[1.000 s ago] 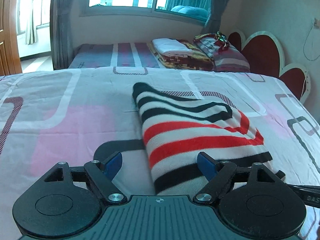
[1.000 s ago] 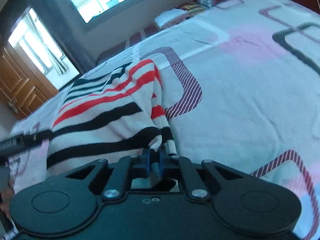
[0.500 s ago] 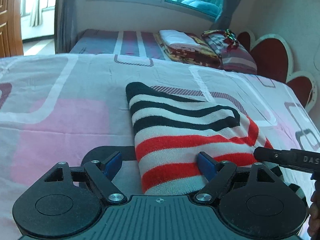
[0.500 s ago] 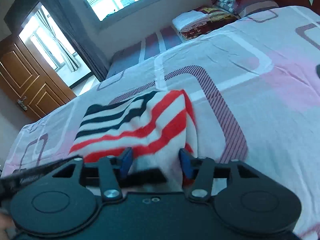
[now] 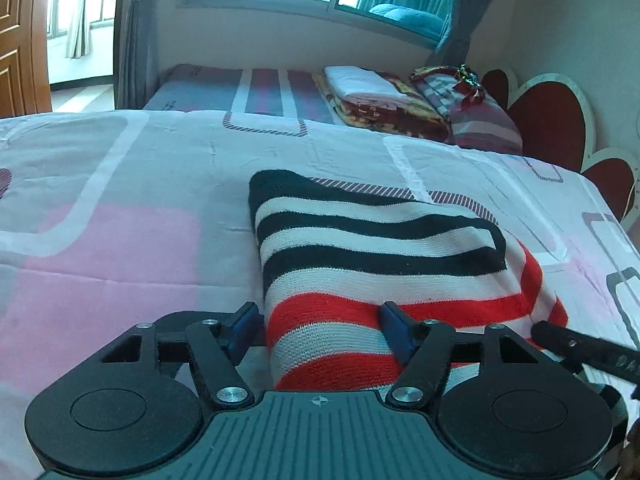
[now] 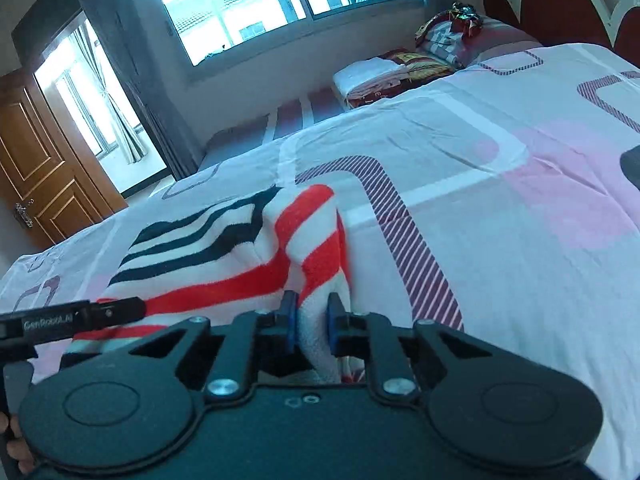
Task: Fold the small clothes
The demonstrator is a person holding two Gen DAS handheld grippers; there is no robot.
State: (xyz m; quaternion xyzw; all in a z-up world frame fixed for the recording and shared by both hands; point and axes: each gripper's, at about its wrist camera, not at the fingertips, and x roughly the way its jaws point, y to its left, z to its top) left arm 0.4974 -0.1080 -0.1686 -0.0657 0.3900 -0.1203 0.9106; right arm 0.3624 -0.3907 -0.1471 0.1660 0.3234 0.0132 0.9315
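A folded knit garment (image 5: 380,264) with black, white and red stripes lies on the bed. My left gripper (image 5: 320,326) is open, its blue pads either side of the garment's near left edge. In the right wrist view the same garment (image 6: 208,256) lies to the left, and my right gripper (image 6: 312,320) is shut on a white and red fold of its near right edge. The left gripper's finger (image 6: 80,314) shows at the left of that view; the right gripper's finger (image 5: 580,350) shows at the right of the left wrist view.
The bed sheet (image 5: 120,208) is pink and white with rectangle prints. A stack of folded blankets (image 5: 380,96) and a pillow (image 5: 476,112) lie on a second bed by the window. A red headboard (image 5: 552,112) is at right, a wooden door (image 6: 36,168) at left.
My right gripper opened half a second ago and has closed again on the garment's right edge. Both grippers have moved forward over the near end of the garment.
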